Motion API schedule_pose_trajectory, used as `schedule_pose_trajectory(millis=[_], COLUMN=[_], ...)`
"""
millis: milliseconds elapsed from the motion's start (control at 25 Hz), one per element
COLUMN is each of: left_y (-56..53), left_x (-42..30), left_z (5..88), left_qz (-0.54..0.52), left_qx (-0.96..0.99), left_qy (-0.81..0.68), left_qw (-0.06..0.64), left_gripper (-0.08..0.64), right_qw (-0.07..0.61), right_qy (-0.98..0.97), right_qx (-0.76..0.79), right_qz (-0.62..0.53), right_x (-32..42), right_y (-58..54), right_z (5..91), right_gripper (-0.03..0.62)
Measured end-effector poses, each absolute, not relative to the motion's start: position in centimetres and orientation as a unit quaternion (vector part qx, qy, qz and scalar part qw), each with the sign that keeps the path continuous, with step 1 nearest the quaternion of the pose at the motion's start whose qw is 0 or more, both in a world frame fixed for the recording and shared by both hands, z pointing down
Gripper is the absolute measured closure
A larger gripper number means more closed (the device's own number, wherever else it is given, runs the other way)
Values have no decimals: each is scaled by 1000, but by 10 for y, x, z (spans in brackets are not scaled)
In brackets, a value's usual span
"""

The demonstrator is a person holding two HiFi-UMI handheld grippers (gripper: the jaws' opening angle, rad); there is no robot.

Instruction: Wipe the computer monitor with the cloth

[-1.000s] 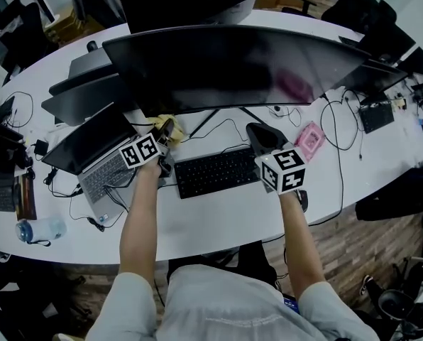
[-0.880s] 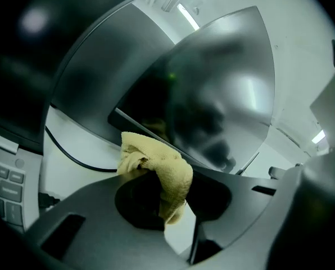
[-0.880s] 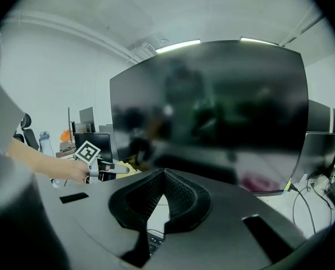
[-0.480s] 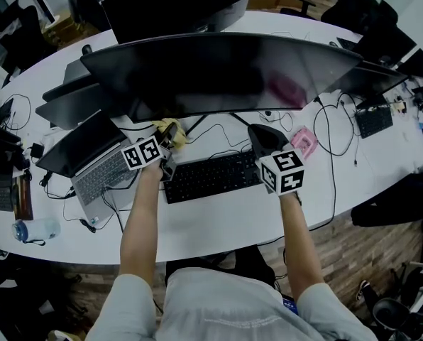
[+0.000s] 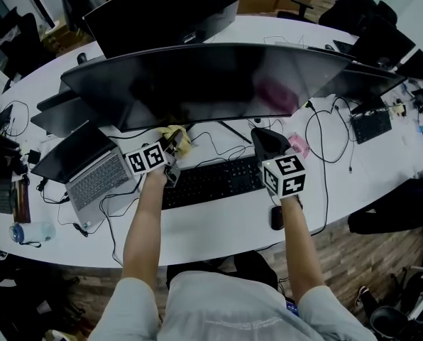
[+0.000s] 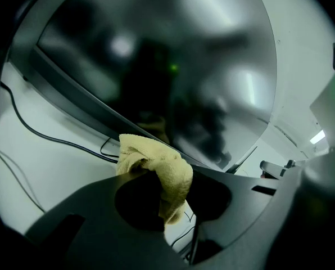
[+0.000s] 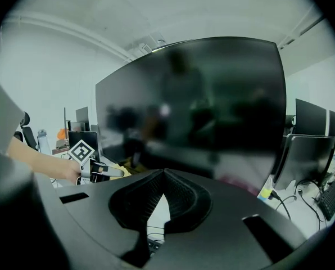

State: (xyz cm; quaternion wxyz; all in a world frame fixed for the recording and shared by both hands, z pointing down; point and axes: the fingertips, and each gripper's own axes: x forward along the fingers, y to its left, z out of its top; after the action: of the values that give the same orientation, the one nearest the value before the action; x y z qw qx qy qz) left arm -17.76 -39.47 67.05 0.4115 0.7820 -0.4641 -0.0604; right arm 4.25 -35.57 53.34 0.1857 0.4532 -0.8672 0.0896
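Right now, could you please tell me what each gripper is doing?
Left gripper: closed on the yellow cloth.
Right gripper: closed, holding nothing.

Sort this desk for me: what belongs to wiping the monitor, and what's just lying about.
In the job: curved monitor; yellow cloth; left gripper, shut on the cloth.
Lying about: keyboard; laptop; mouse; water bottle; right gripper, shut and empty.

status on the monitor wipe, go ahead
Left gripper shut on yellow cloth; right gripper shut, empty. Cloth up at curved monitor lower edge, contact unclear. Keyboard and cables below, not blocking the screen.
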Motion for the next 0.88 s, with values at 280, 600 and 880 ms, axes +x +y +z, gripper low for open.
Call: schedule_pose_trajectory(millis=[280,600,880], left_y=[-400,-407,-414], left_x=[-134,-79,-38], left_z=[669,668,665], left_qz=[-58,-53,-60], left_qx=[786,791,792], left_qy=[-455,-448,-438], left_qw=[414,414,421], left_gripper=[466,466,466], right_qw=[183,180,178], right_qy=[-862,-856,-856], right_qx=[464,474,474], right_qz=[94,104,106], right_x=[84,141,174], right_y=[-363,-371,-377], right_z=[534,538,539], right_gripper=[566,566,566])
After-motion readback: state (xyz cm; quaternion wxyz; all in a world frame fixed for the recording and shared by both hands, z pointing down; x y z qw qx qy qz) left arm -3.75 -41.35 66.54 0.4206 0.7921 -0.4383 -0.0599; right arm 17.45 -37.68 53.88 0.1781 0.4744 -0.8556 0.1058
